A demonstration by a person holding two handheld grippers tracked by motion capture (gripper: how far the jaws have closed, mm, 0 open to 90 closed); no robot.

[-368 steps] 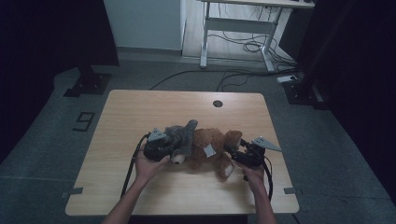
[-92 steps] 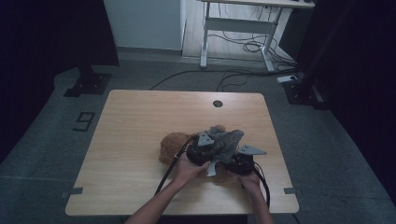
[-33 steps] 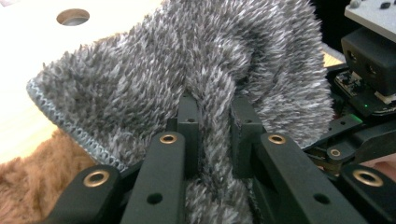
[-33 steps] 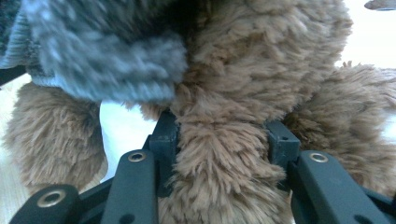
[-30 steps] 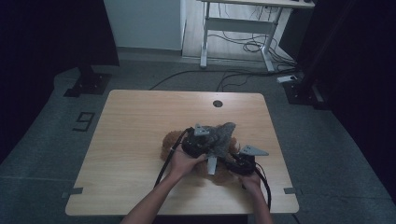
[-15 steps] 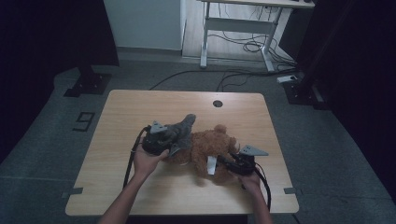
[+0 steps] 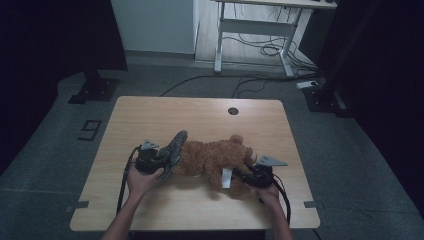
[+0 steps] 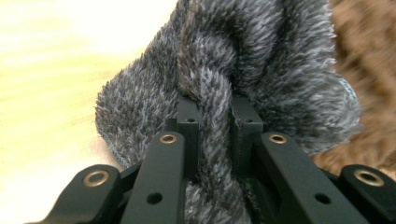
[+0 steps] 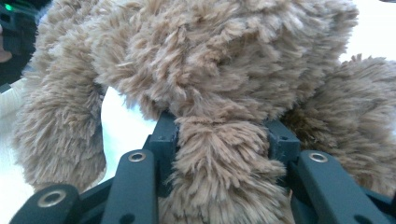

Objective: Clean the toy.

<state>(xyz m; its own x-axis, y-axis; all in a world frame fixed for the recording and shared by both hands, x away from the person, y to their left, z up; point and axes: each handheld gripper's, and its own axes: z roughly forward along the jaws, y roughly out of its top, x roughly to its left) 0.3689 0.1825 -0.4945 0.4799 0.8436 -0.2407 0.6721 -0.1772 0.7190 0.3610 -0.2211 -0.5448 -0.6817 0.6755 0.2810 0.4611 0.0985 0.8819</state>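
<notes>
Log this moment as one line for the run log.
left gripper: shut on grey cloth | right gripper: shut on teddy bear | bear lying on table | cloth at bear's left end

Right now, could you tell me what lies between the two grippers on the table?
The brown teddy bear spans that stretch in the high view, left gripper pinching grey furry cloth, right gripper clamping the bear's limb.

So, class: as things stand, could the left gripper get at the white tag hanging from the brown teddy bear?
Probably not yet. The left gripper is shut on the grey fuzzy cloth at the teddy bear's far end, and the white tag hangs beside the right gripper.
</notes>
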